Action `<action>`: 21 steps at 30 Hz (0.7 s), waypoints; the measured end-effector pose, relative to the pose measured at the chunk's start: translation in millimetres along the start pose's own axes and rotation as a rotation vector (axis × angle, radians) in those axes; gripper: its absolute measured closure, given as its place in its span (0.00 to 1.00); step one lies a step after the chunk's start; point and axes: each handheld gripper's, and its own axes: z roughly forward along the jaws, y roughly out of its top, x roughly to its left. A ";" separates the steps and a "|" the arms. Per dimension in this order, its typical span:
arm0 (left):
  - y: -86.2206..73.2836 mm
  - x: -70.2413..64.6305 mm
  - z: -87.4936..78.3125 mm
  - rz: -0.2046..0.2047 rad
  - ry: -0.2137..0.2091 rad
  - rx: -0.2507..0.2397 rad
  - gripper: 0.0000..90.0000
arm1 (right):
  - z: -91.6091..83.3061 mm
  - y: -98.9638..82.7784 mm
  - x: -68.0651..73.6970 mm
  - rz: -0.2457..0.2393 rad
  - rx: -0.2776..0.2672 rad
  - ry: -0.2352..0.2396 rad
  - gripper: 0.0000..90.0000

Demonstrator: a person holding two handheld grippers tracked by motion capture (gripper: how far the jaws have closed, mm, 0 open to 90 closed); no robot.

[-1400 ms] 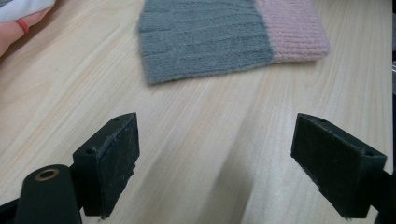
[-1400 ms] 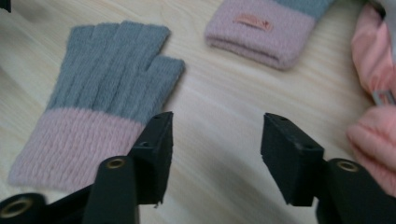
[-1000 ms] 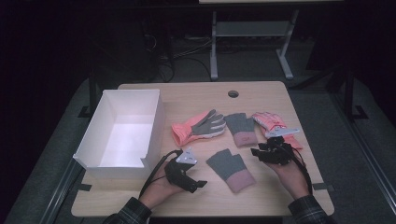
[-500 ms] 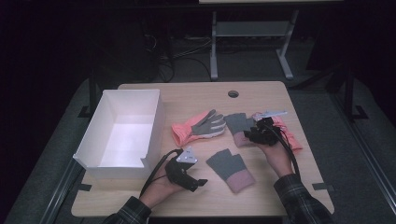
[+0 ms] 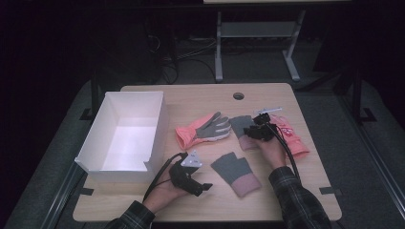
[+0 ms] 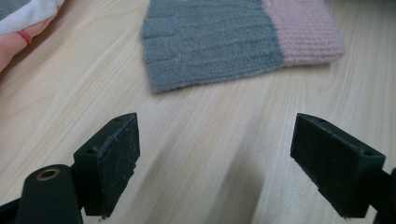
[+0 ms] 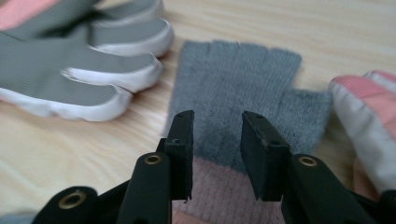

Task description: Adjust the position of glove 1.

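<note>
**A:** What do you see, going from the left side?

**B:** A white box (image 5: 125, 136) sits by the left edge of the table (image 5: 200, 98). Near the front edge I hold my left gripper (image 5: 203, 187). Its jaws stand wide open with only bare wood between them. Just past them lies a gray mitten with a pink cuff (image 6: 233, 37).

**A:** And in the middle?

**B:** A pink and gray glove (image 5: 203, 129) lies flat there, fingers pointing to the right.

**A:** Where is your right gripper?

**B:** My right gripper (image 7: 215, 140) is right of the middle, low over a second gray mitten (image 7: 243, 81). That mitten lies flat, just beside the glove's fingertips. The jaws have just been closing. They are still a little apart, over the mitten near its pink cuff, not pinching it yet. A pink glove (image 5: 291, 136) lies toward the right edge.
</note>
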 end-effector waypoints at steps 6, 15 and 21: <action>-0.7 0.9 -0.1 -0.003 0.002 0.008 0.17 | 14.6 -5.1 -2.2 0.002 0.030 -0.024 0.78; -0.6 -0.1 2.8 0.011 0.004 0.032 0.17 | 15.4 -5.2 -3.2 -0.021 0.039 -0.017 0.95; -1.0 1.0 1.9 0.001 0.007 0.027 0.17 | 11.8 -5.1 -7.6 -0.018 0.038 0.024 0.96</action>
